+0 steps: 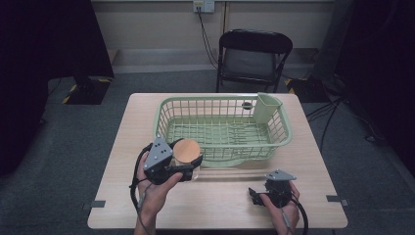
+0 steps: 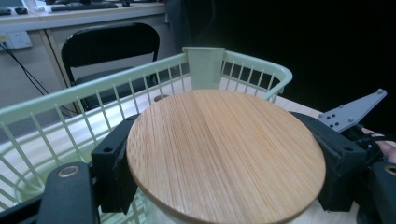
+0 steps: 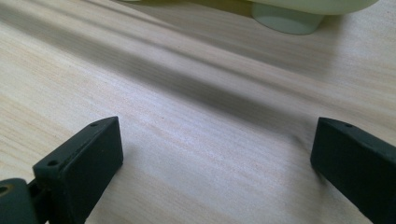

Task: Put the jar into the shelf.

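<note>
Clamping the wooden-lidded jar in our left gripper at the basket's seven o'clock; our right gripper gapes empty.

a black folding chair stands beyond the table (light wood grain), near a wall socket with a cable hanging down to grey floor.
</note>
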`<state>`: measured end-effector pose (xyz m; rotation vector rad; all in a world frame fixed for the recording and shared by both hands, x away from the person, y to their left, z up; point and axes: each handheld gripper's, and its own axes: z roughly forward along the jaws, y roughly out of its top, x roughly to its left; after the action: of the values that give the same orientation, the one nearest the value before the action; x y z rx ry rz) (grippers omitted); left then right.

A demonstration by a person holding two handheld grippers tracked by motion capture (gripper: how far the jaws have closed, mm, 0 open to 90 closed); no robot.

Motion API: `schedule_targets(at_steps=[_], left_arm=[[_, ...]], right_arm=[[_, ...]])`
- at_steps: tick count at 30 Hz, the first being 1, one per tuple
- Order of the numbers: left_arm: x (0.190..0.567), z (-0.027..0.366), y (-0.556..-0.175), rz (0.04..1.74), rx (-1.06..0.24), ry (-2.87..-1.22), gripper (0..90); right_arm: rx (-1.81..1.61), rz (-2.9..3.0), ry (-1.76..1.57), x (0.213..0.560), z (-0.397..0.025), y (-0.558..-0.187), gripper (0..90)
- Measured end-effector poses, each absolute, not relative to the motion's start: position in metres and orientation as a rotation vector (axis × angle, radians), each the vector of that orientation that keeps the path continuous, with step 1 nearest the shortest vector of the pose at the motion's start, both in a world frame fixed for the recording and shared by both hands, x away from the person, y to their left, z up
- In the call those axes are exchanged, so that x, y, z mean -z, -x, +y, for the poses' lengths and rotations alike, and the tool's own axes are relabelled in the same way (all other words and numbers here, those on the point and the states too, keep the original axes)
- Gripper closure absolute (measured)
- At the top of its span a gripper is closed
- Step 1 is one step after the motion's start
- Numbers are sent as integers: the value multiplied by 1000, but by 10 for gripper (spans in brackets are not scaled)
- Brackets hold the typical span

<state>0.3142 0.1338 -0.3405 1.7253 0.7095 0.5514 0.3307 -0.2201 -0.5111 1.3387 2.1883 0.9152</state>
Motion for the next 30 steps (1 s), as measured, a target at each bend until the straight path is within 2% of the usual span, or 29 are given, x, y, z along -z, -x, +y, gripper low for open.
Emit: schedule_targets(at_steps=[25,30], left_arm=[[277,138,-339,649,-560,-1710,243],[264,133,-350,644,-600,-1726,243]], right_arm=[[-915,2188,-1339,511,-220,-331,15],[-915,2188,-1339,511,-220,-331,15]])
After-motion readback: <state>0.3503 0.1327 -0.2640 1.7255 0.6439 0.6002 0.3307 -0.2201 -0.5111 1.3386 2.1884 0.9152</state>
